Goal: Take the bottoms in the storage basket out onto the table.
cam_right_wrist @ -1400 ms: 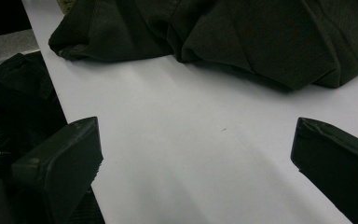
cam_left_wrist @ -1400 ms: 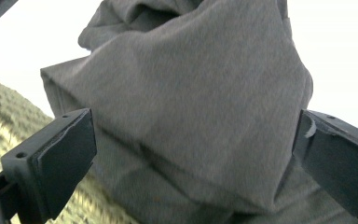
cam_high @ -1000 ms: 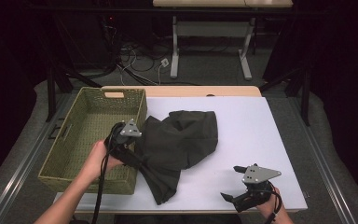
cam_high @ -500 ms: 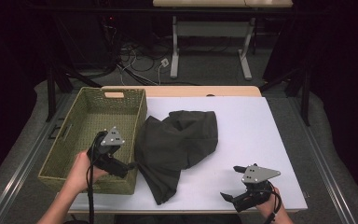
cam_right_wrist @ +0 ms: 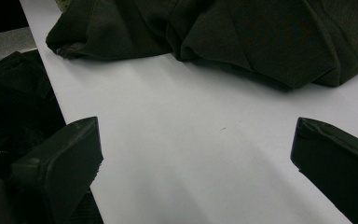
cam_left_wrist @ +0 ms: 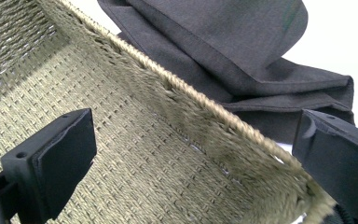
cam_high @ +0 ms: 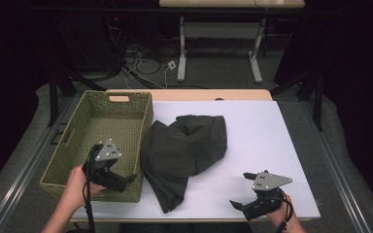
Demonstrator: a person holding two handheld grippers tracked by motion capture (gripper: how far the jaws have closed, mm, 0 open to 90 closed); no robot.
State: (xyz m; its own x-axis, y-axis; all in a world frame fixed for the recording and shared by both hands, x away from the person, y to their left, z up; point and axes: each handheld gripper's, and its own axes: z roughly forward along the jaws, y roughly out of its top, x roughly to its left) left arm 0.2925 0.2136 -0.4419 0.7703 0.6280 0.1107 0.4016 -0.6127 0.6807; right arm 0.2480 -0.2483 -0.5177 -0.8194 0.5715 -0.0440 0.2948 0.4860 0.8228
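Note:
A dark grey garment (cam_high: 184, 150) lies crumpled on the white table (cam_high: 262, 136), its left edge against the woven basket (cam_high: 77, 145). My left gripper (cam_high: 126, 180) hovers over the basket's near right corner, open, with nothing between its jaws. Past those jaws, the left gripper view looks across the basket rim (cam_left_wrist: 205, 100) to the garment (cam_left_wrist: 242, 46). My right gripper (cam_high: 238, 206) is open and holds nothing, low over the table's near right edge. The garment's fold (cam_right_wrist: 242, 42) lies a short way beyond it in the right gripper view.
The green woven basket has a handle slot (cam_high: 119, 98) in its far wall and holds nothing visible. White table surface (cam_right_wrist: 191, 154) stretches bare to the right of the garment. Cables and desk legs (cam_high: 182, 53) stand on the floor behind the table.
My left gripper has let go of the garment and drawn back toward the near left, over the basket's corner. The garment has settled onto the table. The right gripper has not moved.

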